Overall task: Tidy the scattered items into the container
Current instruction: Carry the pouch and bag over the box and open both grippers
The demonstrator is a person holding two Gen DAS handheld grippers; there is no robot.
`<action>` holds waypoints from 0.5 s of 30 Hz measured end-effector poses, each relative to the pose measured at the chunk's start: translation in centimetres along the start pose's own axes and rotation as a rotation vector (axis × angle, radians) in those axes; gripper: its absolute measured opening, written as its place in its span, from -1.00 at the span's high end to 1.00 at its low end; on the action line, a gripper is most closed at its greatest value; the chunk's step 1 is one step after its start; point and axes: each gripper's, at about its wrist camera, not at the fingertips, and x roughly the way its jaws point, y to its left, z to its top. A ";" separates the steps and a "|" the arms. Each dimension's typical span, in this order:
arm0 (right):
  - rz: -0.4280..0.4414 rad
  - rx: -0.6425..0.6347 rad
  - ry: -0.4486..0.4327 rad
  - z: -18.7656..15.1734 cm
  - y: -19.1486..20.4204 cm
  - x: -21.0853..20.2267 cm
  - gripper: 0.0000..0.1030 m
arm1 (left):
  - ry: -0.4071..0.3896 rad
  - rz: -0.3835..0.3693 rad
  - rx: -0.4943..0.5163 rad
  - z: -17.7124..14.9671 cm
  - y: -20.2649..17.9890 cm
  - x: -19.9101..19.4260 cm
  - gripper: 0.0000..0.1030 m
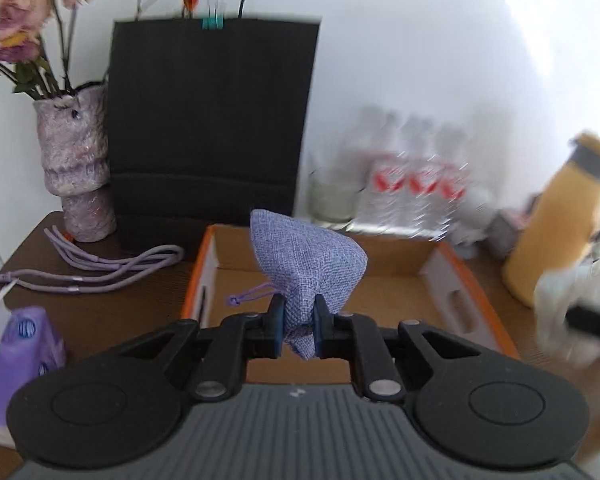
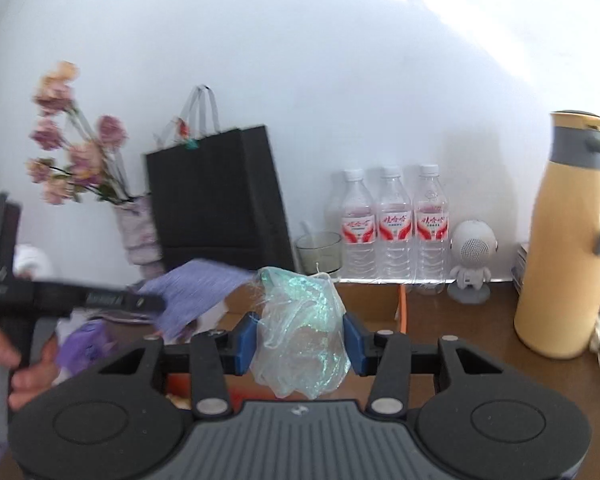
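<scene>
My left gripper (image 1: 299, 326) is shut on the neck of a lavender drawstring pouch (image 1: 308, 258), which hangs over the open cardboard box (image 1: 446, 276) with orange edges. The box floor that I can see is bare. In the right wrist view my right gripper (image 2: 300, 340) is shut on a crumpled iridescent clear plastic bag (image 2: 300, 332), its blue pads pressing both sides. The same pouch (image 2: 196, 294) shows blurred at the left there, held by the other gripper in a person's hand (image 2: 4, 364). An orange box edge (image 2: 402, 306) peeks out behind the bag.
A black paper bag (image 1: 212, 128) and a vase of dried flowers (image 1: 76, 168) stand behind the box. Purple cords (image 1: 92, 268) and a purple packet (image 1: 24, 356) lie at left. Three water bottles (image 2: 392, 220), a glass cup (image 2: 320, 252), a small white figurine (image 2: 472, 256) and a yellow thermos (image 2: 568, 240) line the right.
</scene>
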 end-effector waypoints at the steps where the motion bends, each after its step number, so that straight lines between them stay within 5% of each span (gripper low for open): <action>1: 0.004 0.025 0.039 1.4 -0.7 2.6 0.14 | 0.042 0.017 -0.013 0.3 0.5 2.0 0.72; 5: 0.006 0.182 0.233 3.4 -3.8 13.2 0.14 | 0.138 0.059 -0.040 -0.1 2.0 7.9 0.71; 12: -0.210 0.015 0.408 1.6 -3.2 23.6 -0.08 | 0.206 0.094 0.029 -0.4 1.3 11.7 0.10; 15: -0.251 -0.051 0.423 1.4 -2.8 24.8 -0.31 | 0.206 0.071 0.024 -0.1 1.6 11.8 0.05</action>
